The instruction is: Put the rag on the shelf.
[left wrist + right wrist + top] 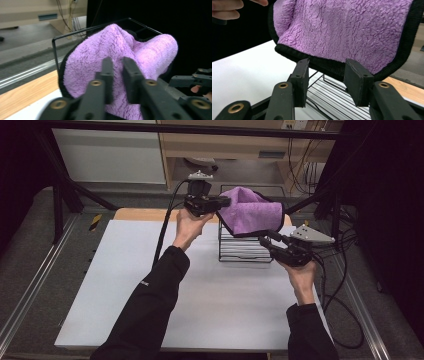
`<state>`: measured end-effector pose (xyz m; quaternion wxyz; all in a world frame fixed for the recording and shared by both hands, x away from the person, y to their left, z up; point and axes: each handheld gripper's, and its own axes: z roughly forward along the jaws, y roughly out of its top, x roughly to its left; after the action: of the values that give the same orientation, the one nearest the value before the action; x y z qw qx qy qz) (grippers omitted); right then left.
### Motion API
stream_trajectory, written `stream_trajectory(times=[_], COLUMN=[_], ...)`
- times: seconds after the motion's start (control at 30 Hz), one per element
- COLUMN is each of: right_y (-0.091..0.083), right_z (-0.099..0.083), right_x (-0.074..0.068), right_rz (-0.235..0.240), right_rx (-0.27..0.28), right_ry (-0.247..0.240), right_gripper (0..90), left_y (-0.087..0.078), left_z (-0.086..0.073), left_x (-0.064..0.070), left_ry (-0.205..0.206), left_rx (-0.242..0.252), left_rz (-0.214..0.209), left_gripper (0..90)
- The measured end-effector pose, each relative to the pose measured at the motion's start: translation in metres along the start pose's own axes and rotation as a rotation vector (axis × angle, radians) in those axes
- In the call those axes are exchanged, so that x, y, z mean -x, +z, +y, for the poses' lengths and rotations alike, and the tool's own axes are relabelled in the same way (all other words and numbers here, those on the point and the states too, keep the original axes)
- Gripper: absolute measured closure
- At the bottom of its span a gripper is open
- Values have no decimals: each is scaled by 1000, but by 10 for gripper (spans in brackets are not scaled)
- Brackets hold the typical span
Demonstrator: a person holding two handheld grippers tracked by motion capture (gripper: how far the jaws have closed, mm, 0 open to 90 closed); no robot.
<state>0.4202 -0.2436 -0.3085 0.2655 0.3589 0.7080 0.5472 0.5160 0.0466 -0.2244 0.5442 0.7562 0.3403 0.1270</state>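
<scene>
purple cloth [252, 211] in left claw [223, 202], over rack [245, 251]

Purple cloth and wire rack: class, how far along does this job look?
Done: the purple cloth is already draped over the black wire rack. In hand: the left gripper pinches its left edge, while the right gripper, jaws open, sits at the lower black hem. Left: probably grasping that hem and straightening the cloth.

Fluffy purple cloth [252, 211] with black edging, draped over wire rack [243, 251]
</scene>
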Motion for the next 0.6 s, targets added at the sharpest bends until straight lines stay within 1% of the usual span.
stream_trajectory(times=[0.1,0.17,0.27,0.33,0.4,0.47,0.53,0.6], right_y=[-1,-2,-3,-3,-2,-2,-2,-2], right_z=[0,1,2,2,2,2,2,1], right_x=[0,1,2,2,2,2,2,2], right_rz=[-9,-14,-16,-17,-16,-14,-13,-11], right_rx=[2,5,9,5,3,1,-2,-1], right_ry=[-1,-1,1,1,-5,-7,-10,-11], right_gripper=[530,531,543,561,578,590,598,606], left_y=[-3,-7,-9,-8,-6,-4,-2,1], left_z=[2,5,10,14,15,16,16,16], left_x=[7,13,25,37,46,53,57,63], left_ry=[34,60,126,191,233,262,270,309], left_rx=[17,46,72,76,55,36,19,-6], left_rz=[32,37,69,89,88,80,59,62], left_gripper=[863,865,866,866,866,865,865,864])
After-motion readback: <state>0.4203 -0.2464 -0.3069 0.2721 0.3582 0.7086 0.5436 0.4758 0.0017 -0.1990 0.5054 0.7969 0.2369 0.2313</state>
